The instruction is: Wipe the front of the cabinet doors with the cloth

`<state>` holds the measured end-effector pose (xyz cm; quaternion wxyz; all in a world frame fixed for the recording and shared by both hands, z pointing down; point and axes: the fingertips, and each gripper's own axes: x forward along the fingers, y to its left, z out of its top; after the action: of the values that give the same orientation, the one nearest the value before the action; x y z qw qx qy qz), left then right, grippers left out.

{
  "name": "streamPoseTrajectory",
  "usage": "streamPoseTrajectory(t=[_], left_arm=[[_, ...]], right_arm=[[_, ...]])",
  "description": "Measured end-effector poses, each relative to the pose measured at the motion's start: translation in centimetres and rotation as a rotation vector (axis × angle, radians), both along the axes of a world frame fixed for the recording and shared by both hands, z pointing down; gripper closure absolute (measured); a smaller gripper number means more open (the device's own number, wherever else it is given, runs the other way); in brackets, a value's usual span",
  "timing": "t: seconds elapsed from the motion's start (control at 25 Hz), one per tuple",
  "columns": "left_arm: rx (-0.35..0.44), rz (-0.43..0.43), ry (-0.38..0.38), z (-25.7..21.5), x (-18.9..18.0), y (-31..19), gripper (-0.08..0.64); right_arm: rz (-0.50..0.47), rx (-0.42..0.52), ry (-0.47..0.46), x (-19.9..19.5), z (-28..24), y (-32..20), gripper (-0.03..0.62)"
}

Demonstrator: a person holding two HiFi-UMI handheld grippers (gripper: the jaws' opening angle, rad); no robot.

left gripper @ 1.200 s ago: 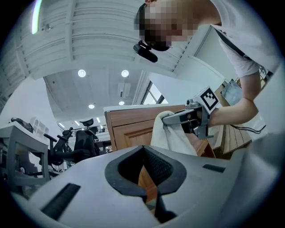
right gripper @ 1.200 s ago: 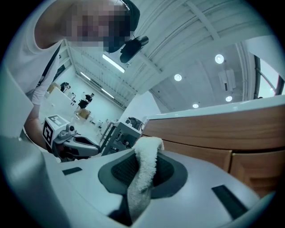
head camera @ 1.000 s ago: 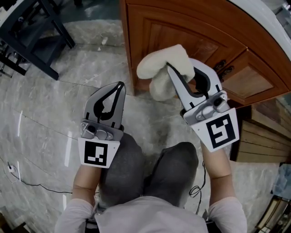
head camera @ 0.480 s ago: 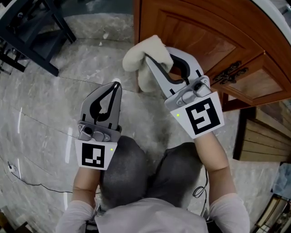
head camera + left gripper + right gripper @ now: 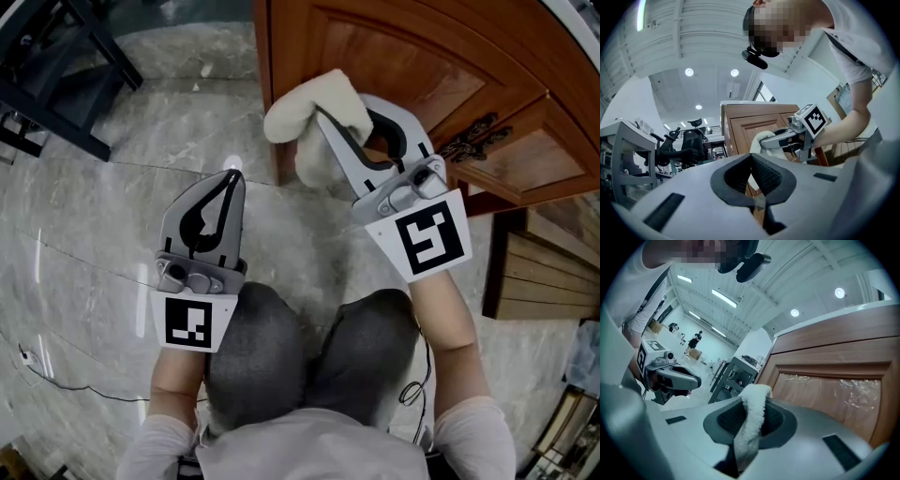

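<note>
one cloth: a white fleecy cloth, bunched up and clamped in the jaws of the right gripper. the right gripper view shows a fold of it standing up between the two pads.
cloth to door: the cloth bulges out past the jaw tips, right at the lower left corner of the wooden cabinet door, low down near the floor. from the head view i cannot tell whether it touches the wood or hangs just off it.
long axis: the right gripper's jaws run up and to the left in the head view. in its own view the door panel lies ahead and off to the right of the jaws, not straight in front of them.
coming move: as i judge it, the cloth must be turned and pressed onto the panel, then swept rightward toward the dark metal handles, which are well apart from it.
left gripper: jaws together with nothing between them. it hovers over the marble floor, left of the cabinet's corner and apart from the cloth.
nearer hand: the right, by a clear margin.
risk: a thin fold in the pads may slip under a hard press.
</note>
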<state>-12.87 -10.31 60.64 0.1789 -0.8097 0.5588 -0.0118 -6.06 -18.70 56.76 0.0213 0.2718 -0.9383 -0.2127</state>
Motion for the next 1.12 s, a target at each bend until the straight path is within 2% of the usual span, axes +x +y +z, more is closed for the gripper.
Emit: streamPoseTrajectory(t=[0.52,1.12], left_arm=[[-0.009,0.003,-0.025,0.8,1.6,-0.2,0.541],[-0.011,0.034,-0.033,1.1,4.4,-1.0,0.541]], right_arm=[[0.066,-0.002,-0.007,4.6,1.0,-0.7,0.517],[0.18,-0.022,0.046,12.1,3.3,-1.2,0.517]])
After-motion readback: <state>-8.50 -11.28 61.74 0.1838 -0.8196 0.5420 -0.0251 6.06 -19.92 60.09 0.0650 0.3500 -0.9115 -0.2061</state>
